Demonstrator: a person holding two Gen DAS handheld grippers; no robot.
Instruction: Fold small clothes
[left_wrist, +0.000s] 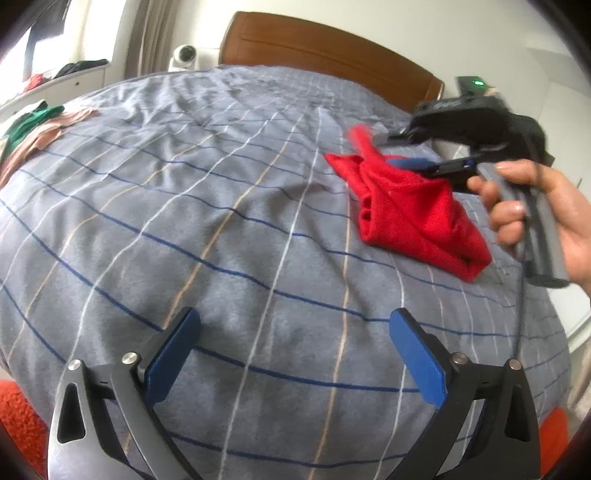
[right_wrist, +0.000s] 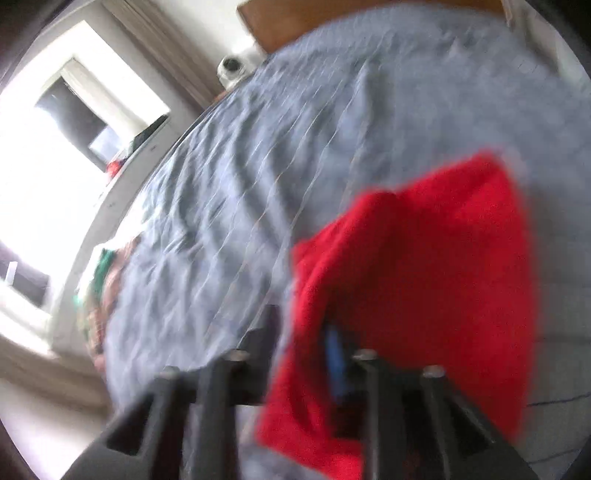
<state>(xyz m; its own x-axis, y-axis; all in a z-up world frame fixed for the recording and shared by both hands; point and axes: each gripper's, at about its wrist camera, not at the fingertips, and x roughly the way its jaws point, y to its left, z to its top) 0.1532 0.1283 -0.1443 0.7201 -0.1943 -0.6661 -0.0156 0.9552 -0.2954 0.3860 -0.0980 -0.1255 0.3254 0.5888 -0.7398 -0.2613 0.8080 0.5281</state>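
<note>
A small red garment lies crumpled on the right of the grey checked bed cover, with one corner lifted and blurred. A person's hand holds my right gripper at the garment's far edge, its blue fingertips reaching into the cloth. In the right wrist view, which is blurred, the red garment drapes over and between the fingers of my right gripper; whether the pads press on it I cannot tell. My left gripper hovers open over bare cover, well left of the garment, with nothing between its blue pads.
A pile of green and pink clothes sits at the bed's far left edge. A wooden headboard closes the far side, with a white camera beside it. Something orange shows below the near left edge.
</note>
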